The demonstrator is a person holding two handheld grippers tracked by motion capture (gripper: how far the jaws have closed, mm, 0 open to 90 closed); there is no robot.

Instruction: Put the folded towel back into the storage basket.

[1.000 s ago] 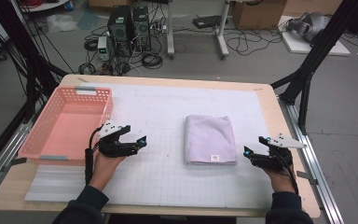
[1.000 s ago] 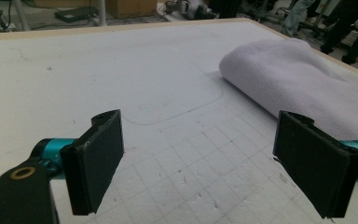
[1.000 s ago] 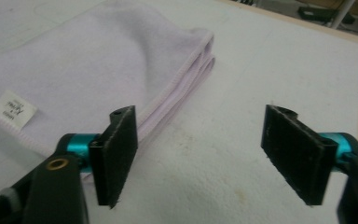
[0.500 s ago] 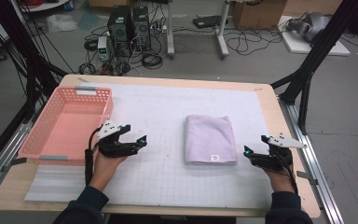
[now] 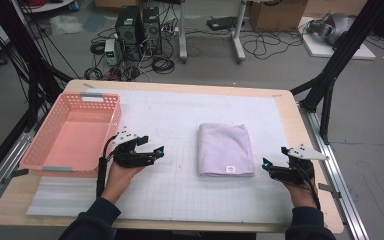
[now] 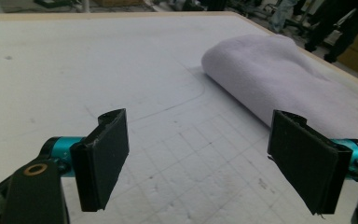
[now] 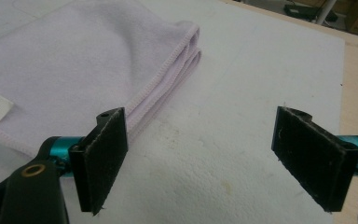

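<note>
At the near edge of the table, two forearms in dark sleeves come in from below, each hand holding a black two-jaw gripper. On the left, the left gripper hovers low over the white gridded mat, pointing toward the middle of the table; its jaws stand wide apart with nothing between them, though they have just been closing a little. Its own view shows bare mat between the two black pads, and the cloth lies beyond them to the right, apart from both. On the right, the right gripper sits close to the mat near the table's right edge, jaws spread wide and empty. Seen from that gripper, its left pad is just beside the cloth's near corner, not pressing on it.

Between the two grippers, slightly farther back, lies the folded pale lilac cloth, a neat rectangle flat on the mat, with a small white label near its front edge and stitched hems stacked along its side. It is nearer the right gripper than the left.

Farther left, a pink plastic lattice basket rests on the table, touching the mat's left border, just behind the left gripper.
</note>
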